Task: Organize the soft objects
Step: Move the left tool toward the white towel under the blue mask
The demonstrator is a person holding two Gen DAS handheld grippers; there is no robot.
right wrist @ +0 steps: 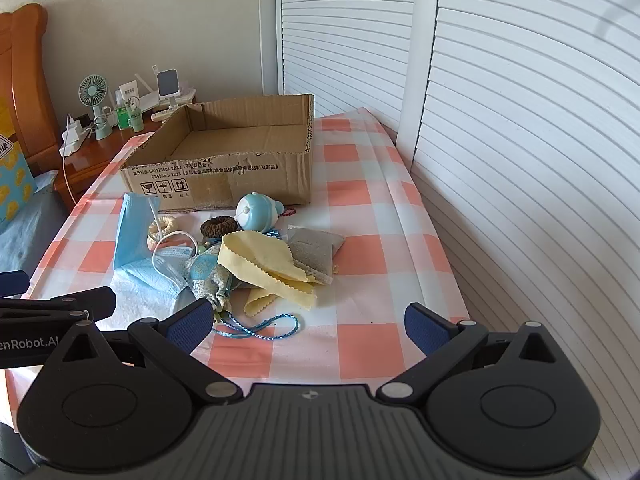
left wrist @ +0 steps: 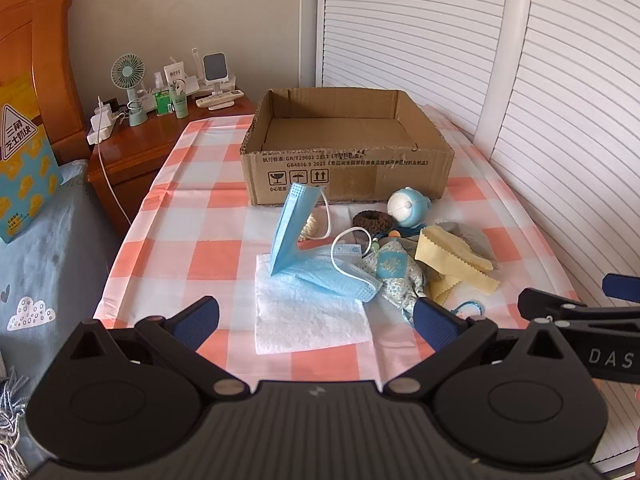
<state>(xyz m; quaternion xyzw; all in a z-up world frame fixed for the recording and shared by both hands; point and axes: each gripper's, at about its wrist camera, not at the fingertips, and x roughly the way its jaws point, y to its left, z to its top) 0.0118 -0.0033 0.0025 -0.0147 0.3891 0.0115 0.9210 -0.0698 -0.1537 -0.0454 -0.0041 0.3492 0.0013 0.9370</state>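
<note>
Left gripper [left wrist: 316, 322]: jaws spread wide, holding nothing, hovering over the near edge of the white tissue [left wrist: 308, 312].
Right gripper [right wrist: 308, 326]: also spread wide and holding nothing, just behind the blue cord [right wrist: 260, 330].
Soft pile: blue masks [left wrist: 320, 264], floral pouch [right wrist: 212, 280], yellow cloth [right wrist: 264, 268] and grey pouch [right wrist: 316, 252] lie together on the checked tablecloth [right wrist: 360, 220].
Cardboard box [left wrist: 344, 148]: behind the pile, nothing inside.

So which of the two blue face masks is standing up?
The folded face mask nearer the box; the other mask lies flat, crumpled.
</note>
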